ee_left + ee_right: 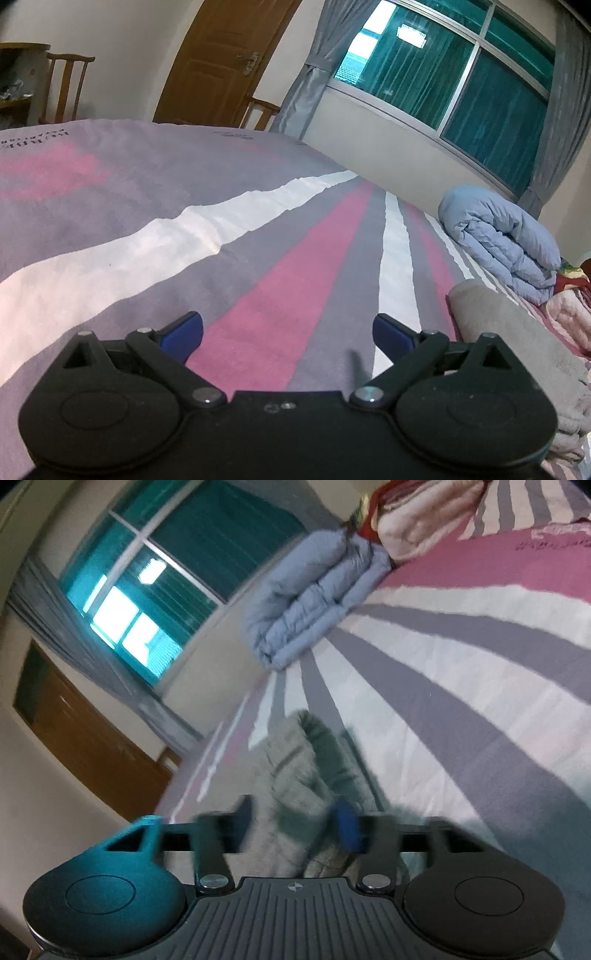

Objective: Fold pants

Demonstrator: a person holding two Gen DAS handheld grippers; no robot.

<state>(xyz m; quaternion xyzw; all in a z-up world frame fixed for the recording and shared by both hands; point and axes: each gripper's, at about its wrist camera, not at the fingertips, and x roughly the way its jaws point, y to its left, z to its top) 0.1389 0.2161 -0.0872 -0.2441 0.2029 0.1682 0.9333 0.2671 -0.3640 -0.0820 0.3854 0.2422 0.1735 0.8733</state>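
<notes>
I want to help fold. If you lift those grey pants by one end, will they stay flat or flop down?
They would probably flop. The grey pants lie in soft rumpled folds on the striped bedsheet, so the cloth looks limp, not stiff. They look thick and fuzzy, so likely not slippery. The right tongs stand open around them, so nothing is holding them up.

left gripper body: matte black plastic, two round discs at the sides, each with a raised circle and a triangular cut-out above it
left gripper linkage: black arms on silver pivot screws; two small screws on the centre plate
left fingers: dark blue pads
right gripper body: black, ribbed centre plate with a small round crosshair mark; same side discs, silver screws
right fingers: blue, blurred
</notes>
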